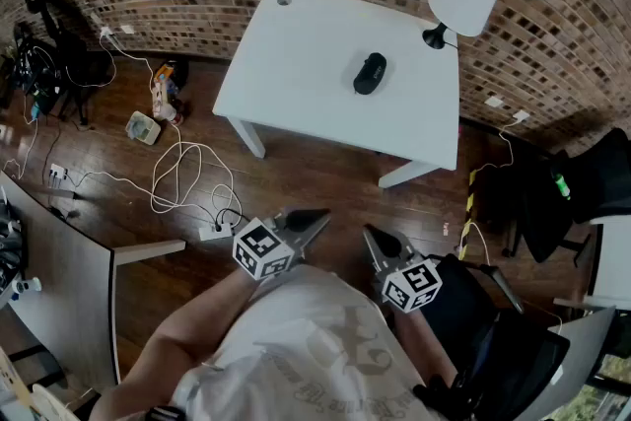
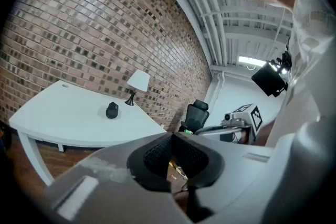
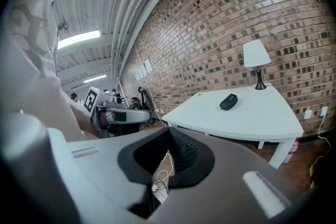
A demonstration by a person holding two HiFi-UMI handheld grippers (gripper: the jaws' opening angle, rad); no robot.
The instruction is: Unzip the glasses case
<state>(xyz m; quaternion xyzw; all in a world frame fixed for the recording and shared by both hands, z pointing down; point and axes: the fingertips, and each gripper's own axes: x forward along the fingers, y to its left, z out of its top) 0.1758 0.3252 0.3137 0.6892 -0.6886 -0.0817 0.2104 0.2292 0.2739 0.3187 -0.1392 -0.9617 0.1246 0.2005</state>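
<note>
The black glasses case [image 1: 370, 73] lies zipped on the white table [image 1: 296, 64], far from both grippers. It also shows small in the left gripper view as the case [image 2: 112, 110] and in the right gripper view as the case [image 3: 228, 102]. My left gripper [image 1: 317, 215] and right gripper [image 1: 370, 232] are held close to the person's chest, above the wooden floor and well short of the table. The left gripper [image 2: 170, 136] is shut with its tips touching and nothing held. The right gripper [image 3: 169, 131] is shut too and empty.
A white table lamp [image 1: 461, 3] stands at the table's far right corner, near the case. White cables and a power strip [image 1: 187, 177] lie on the floor left of the table. A black office chair [image 1: 582, 182] is at the right, another desk [image 1: 59, 281] at the left.
</note>
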